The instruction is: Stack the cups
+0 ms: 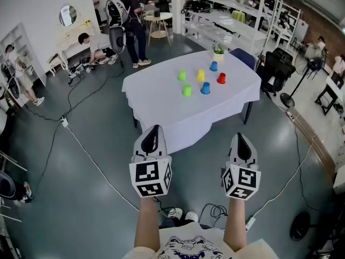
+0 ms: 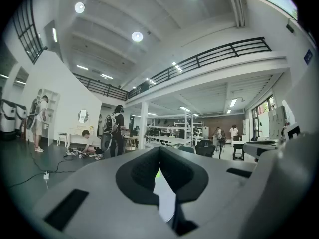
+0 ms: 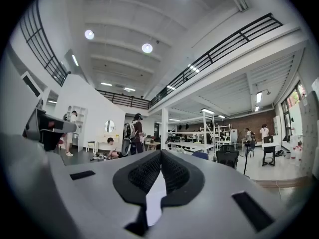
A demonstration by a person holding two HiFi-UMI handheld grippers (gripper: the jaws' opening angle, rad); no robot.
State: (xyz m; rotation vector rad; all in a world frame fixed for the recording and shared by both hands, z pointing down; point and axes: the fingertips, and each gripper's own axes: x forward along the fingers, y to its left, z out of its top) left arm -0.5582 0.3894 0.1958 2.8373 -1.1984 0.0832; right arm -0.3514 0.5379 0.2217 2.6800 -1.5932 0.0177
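- Left gripper and right gripper are hovering side by side over the floor in the head view. The cups are standing apart from one another on the white-clothed table, well ahead of both: green cups, yellow cup, blue cups, red cup.
- Left gripper view: the left gripper is pointing level, its jaws pressed together and holding nothing. A sliver of green is showing through the gap beneath the tips.
- Right gripper view: the right gripper is pointing level, its jaws meeting and holding nothing.
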